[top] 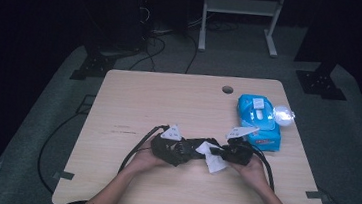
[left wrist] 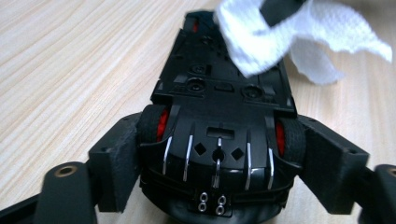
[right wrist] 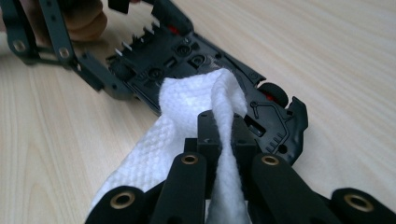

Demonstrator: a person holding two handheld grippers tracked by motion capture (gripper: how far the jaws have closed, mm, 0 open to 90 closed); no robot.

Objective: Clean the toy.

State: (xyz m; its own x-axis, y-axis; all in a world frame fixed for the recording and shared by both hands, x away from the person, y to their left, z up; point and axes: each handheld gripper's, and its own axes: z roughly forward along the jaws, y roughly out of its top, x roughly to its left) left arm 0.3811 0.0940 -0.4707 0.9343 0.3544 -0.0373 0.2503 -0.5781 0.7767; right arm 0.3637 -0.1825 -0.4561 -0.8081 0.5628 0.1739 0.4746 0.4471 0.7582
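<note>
Black toy car (left wrist: 219, 116) lies belly-up on the wooden table (top: 139, 98), just short of the blue wipes pack (top: 257, 120) on your side. Your left gripper (left wrist: 219, 154) clamps its rear across both back wheels. Your right gripper (right wrist: 227, 140) is pressed together on a white wipe (right wrist: 196, 105), which rests on the car's underside toward the nose.
</note>
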